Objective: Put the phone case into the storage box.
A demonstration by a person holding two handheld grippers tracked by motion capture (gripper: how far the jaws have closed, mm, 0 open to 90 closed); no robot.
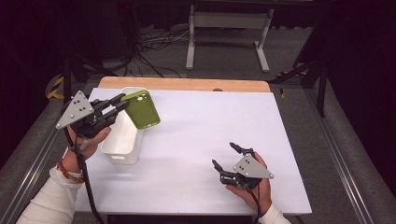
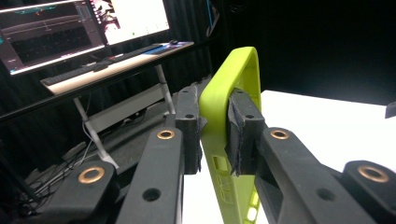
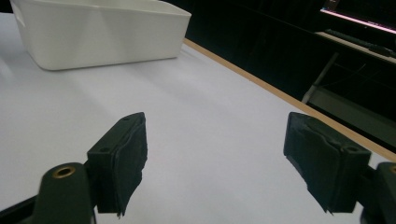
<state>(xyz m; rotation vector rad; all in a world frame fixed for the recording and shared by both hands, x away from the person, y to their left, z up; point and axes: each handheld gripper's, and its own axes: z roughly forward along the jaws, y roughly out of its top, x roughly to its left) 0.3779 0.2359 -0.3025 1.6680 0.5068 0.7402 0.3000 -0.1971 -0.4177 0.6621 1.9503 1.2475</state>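
Note:
A lime-green phone case (image 1: 141, 109) hangs in the air over the right side of a white rectangular bin (image 1: 122, 135) at the table's left. My left gripper (image 1: 122, 101) is shut on the case's upper left edge. In the left gripper view the two pads (image 2: 243, 130) pinch the case's green rim (image 2: 219, 93) from both sides. My right gripper (image 1: 226, 155) rests low near the table's front right, open, with nothing between its fingers (image 3: 119, 158). The white bin (image 3: 100, 32) also stands far off in the right gripper view.
The white tabletop (image 1: 210, 126) has a wooden strip (image 1: 187, 84) along its far edge. Behind the table stand a metal frame (image 1: 229, 28) and loose cables on the floor. A desk with monitors (image 2: 70, 28) appears in the left gripper view.

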